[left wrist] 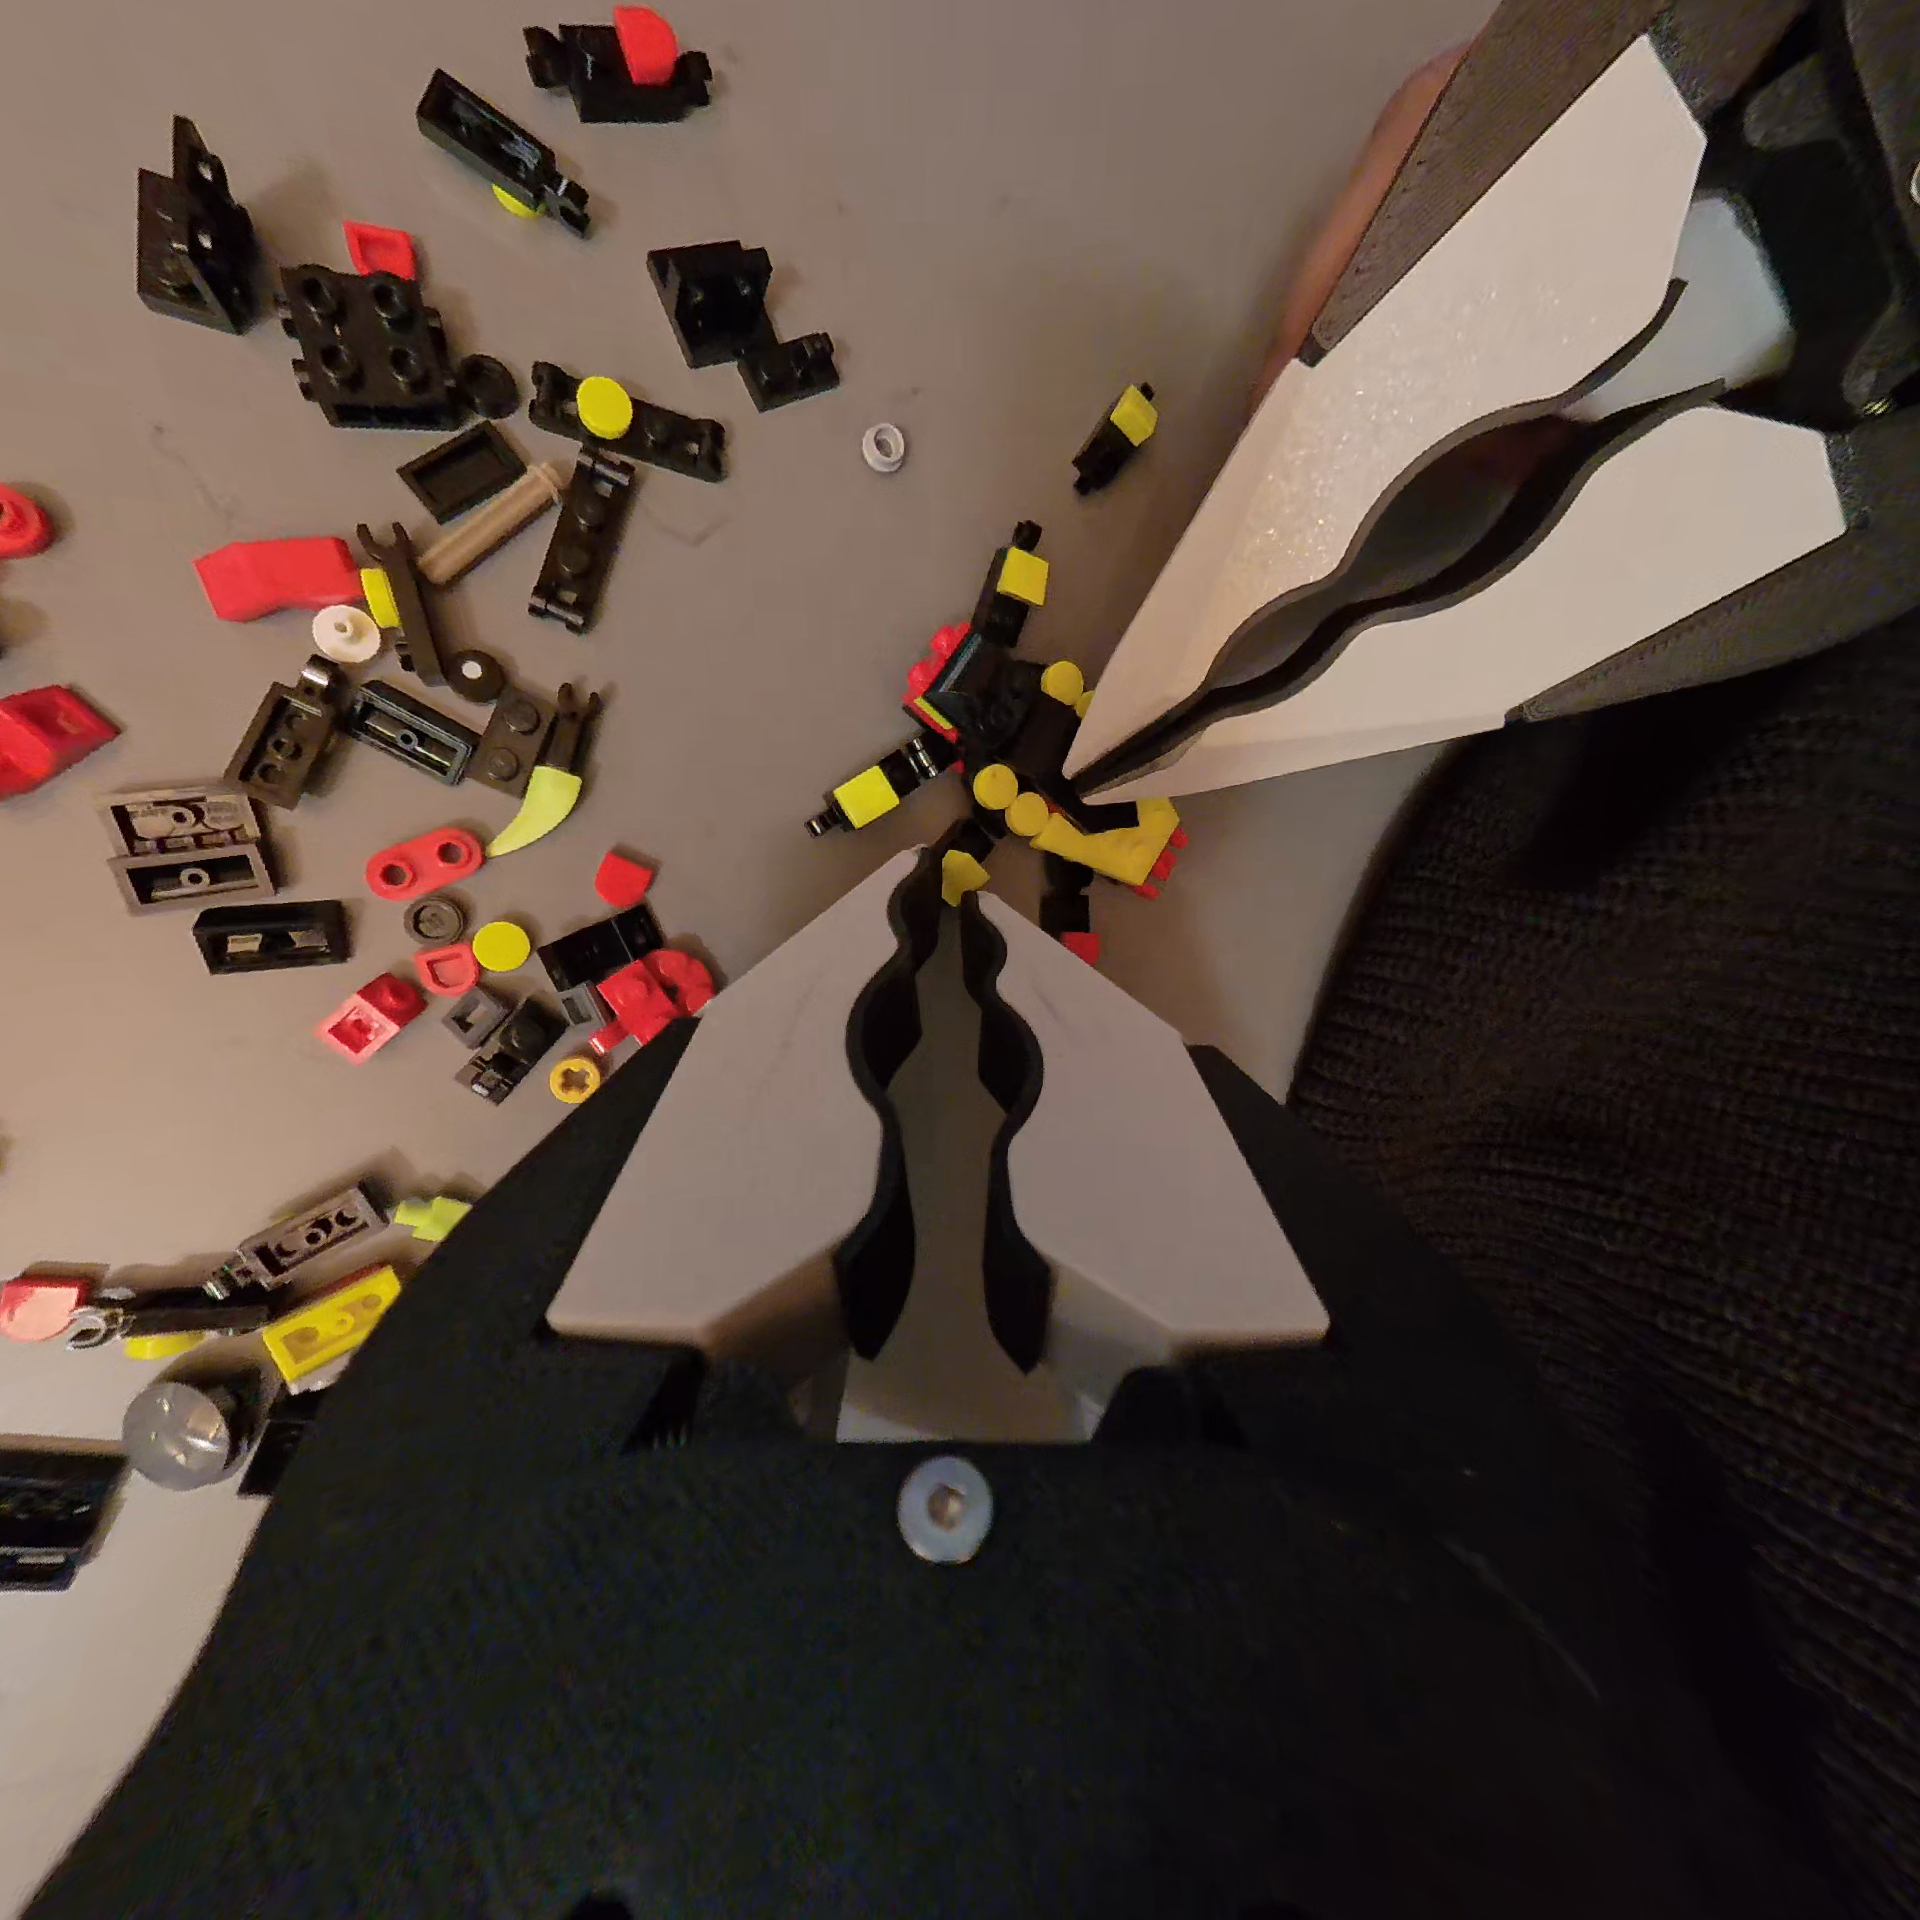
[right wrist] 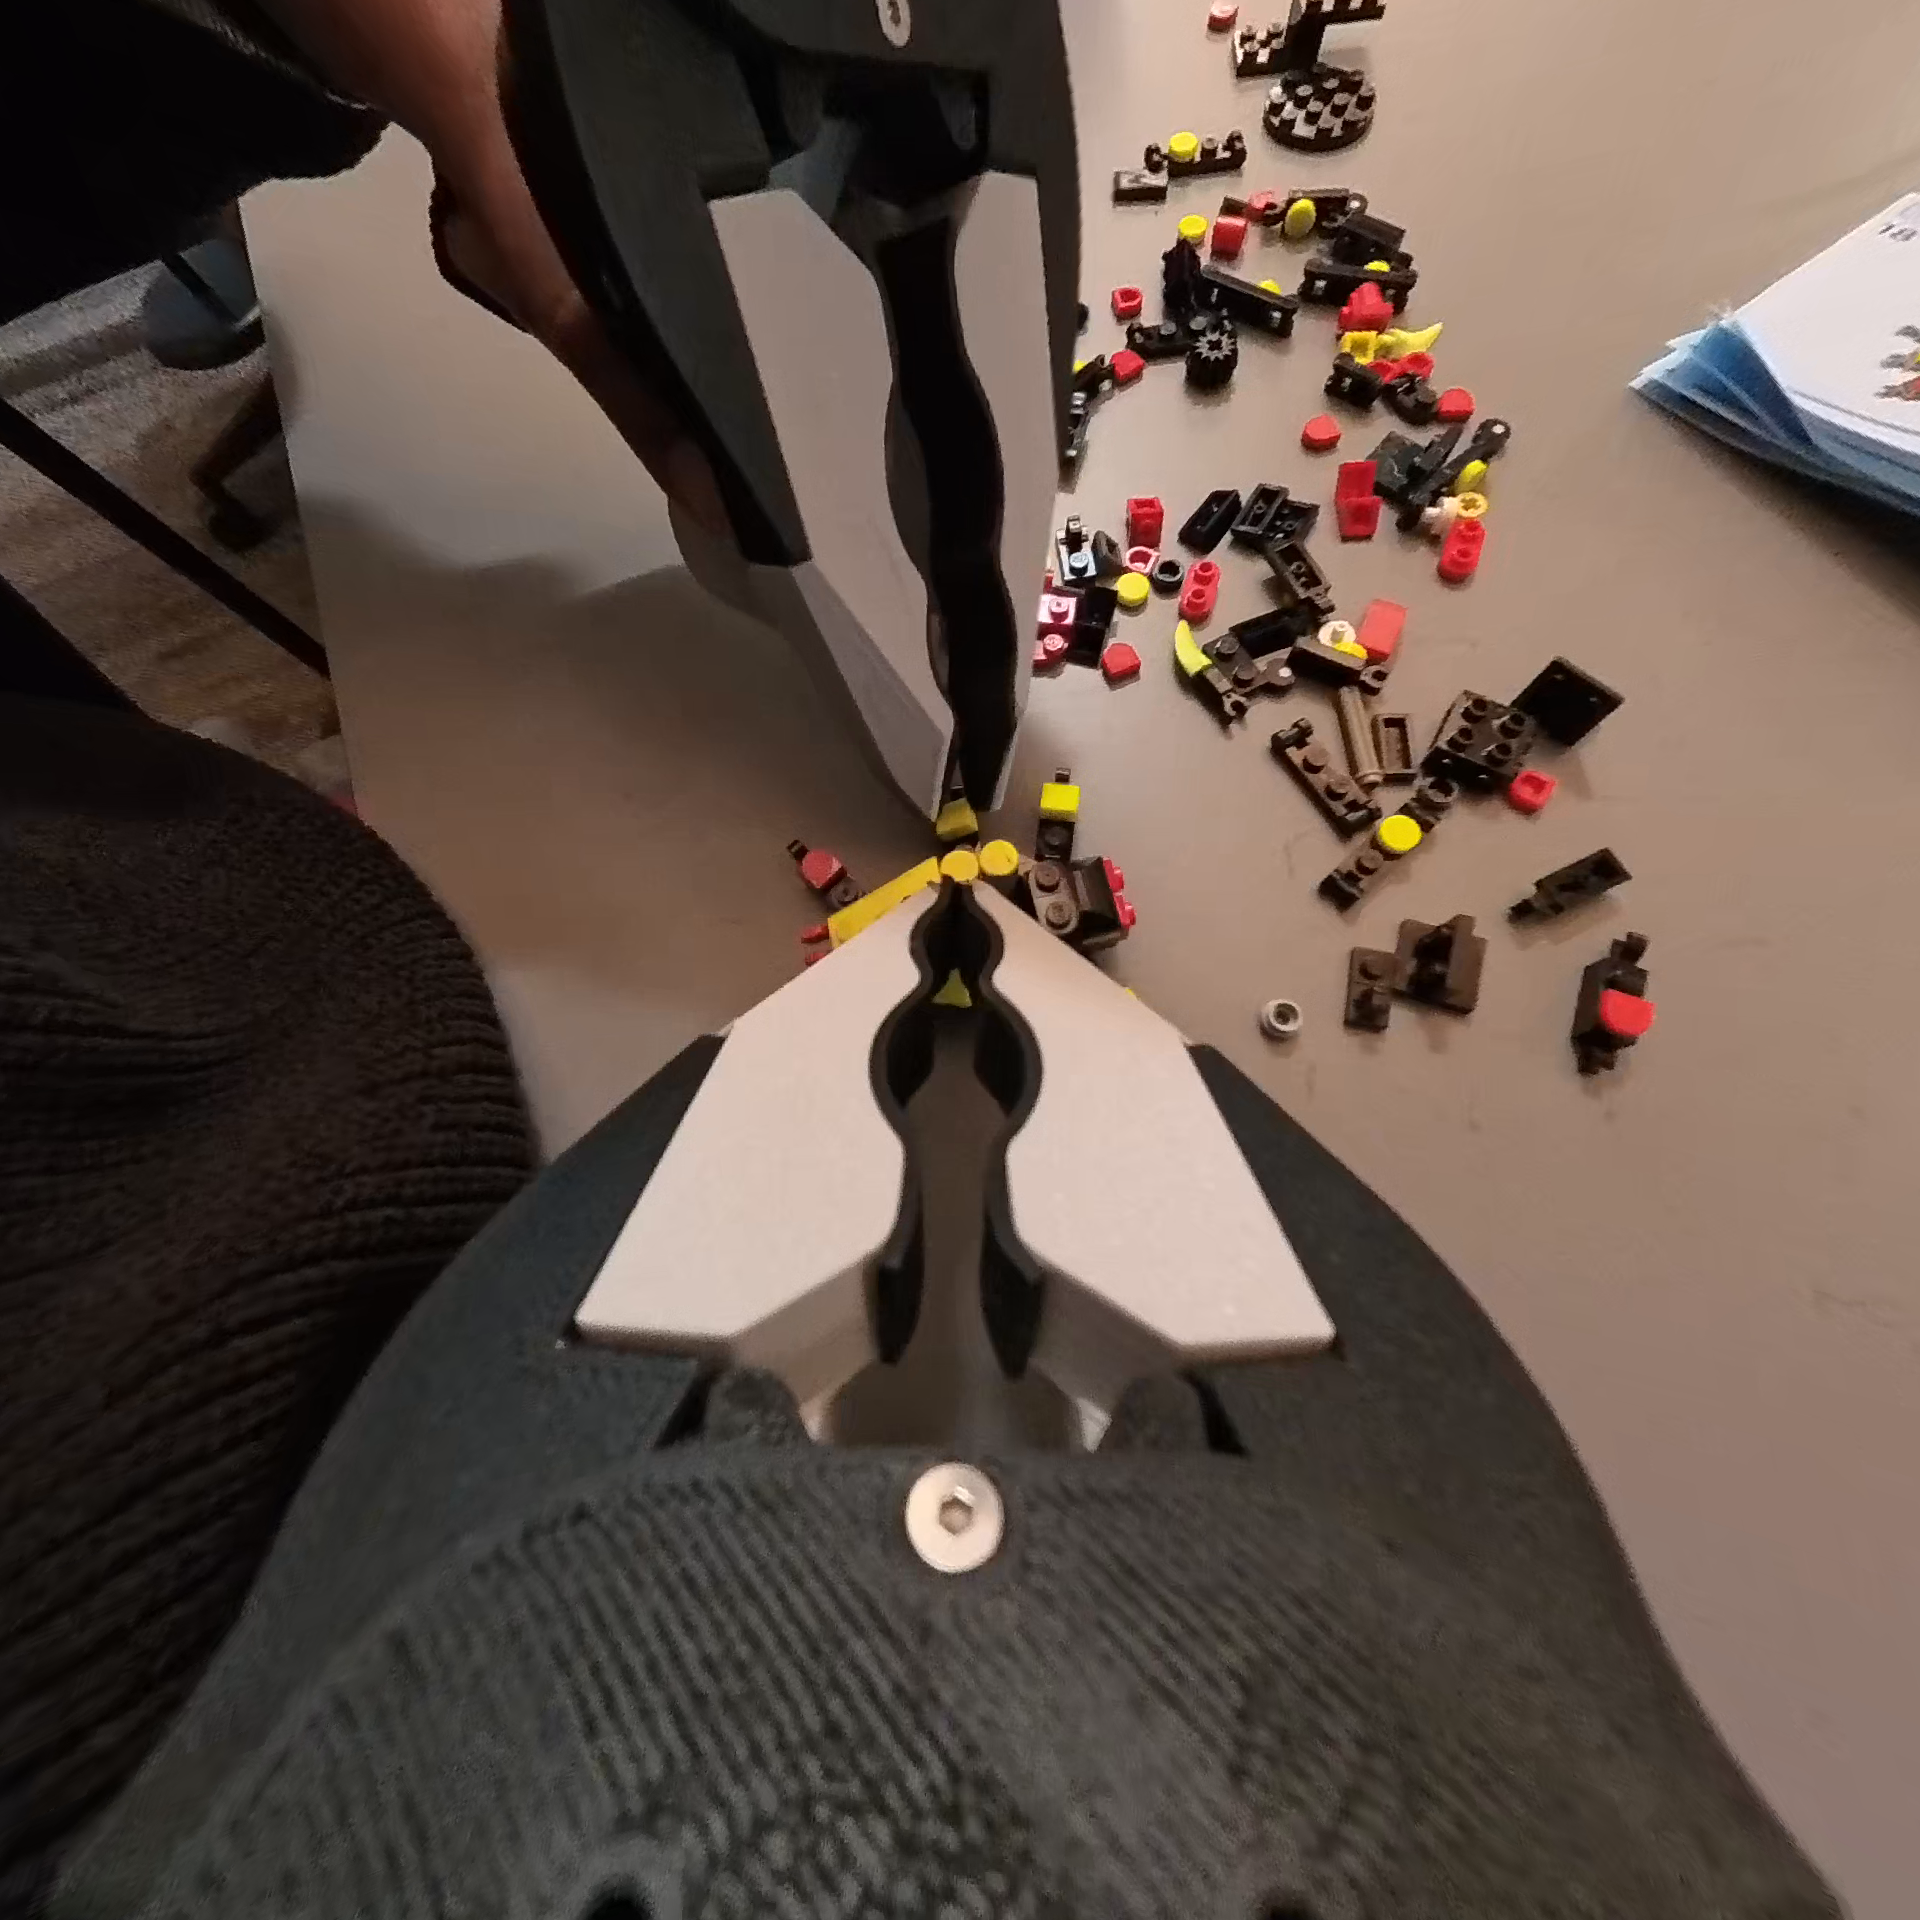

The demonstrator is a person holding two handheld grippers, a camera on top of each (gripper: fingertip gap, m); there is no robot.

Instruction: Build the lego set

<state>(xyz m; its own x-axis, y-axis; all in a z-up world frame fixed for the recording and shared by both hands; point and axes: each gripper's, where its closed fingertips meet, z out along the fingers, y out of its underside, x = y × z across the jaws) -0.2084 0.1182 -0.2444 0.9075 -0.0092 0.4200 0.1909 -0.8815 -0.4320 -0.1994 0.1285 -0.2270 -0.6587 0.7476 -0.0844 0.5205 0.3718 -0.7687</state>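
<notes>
A small lego model [left wrist: 1003, 717] of black, yellow and red bricks, with several thin limbs, sits at the near edge of the grey table [left wrist: 935, 260]. My left gripper [left wrist: 943, 883] is shut on a black limb with a yellow tile at the model's near side. My right gripper [left wrist: 1075, 781] comes in from the upper right, its tips pinched on the model's body by the round yellow tiles. In the right wrist view my right gripper [right wrist: 951, 896] meets the model [right wrist: 1081, 894], and the left gripper [right wrist: 971, 808] comes down from above onto it.
Several loose black, red and yellow bricks [left wrist: 416, 623] lie to the left, also seen in the right wrist view [right wrist: 1351, 520]. An instruction booklet [right wrist: 1818, 343] lies far right. A grey ring [left wrist: 883, 447] and a yellow-black piece [left wrist: 1117, 436] lie near the model. A dark knitted sleeve [right wrist: 208, 1039] is at the table edge. Both grippers' tips are close together, under 4 cm apart. The yellow-black piece [left wrist: 1117, 436] sits 8 cm or so from the ends of my right fingers.
</notes>
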